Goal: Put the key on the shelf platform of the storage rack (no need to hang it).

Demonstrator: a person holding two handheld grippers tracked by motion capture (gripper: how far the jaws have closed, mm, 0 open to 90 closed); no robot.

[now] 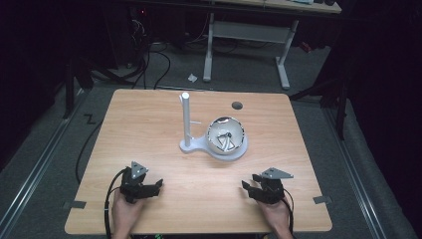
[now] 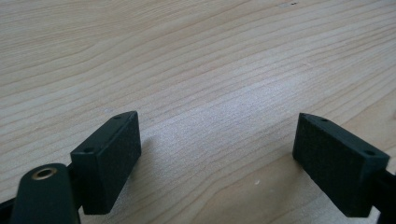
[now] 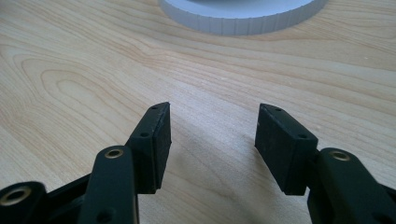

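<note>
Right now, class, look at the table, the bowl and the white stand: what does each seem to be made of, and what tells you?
Table: pale wood or a wood-look top, matt, with visible grain lines.
Bowl: probably polished metal; it is silvery and mirrors its surroundings.
Stand: likely white plastic, matt; its base edge shows fine ridges in the right gripper view.

One wooden table [image 1: 149, 124]. One white stand [image 1: 191, 144] with a single upright post [image 1: 185, 117]. One shiny metal bowl [image 1: 226, 135] on its base, something metallic inside, count unclear. One dark round hole [image 1: 237, 105] in the tabletop. Two grippers: left gripper [image 1: 155, 186], right gripper [image 1: 247, 188], two black jaws each, spread apart. Two hands: left hand [image 1: 125, 214], right hand [image 1: 274, 216]. One second table [image 1: 278, 30] behind.
</note>
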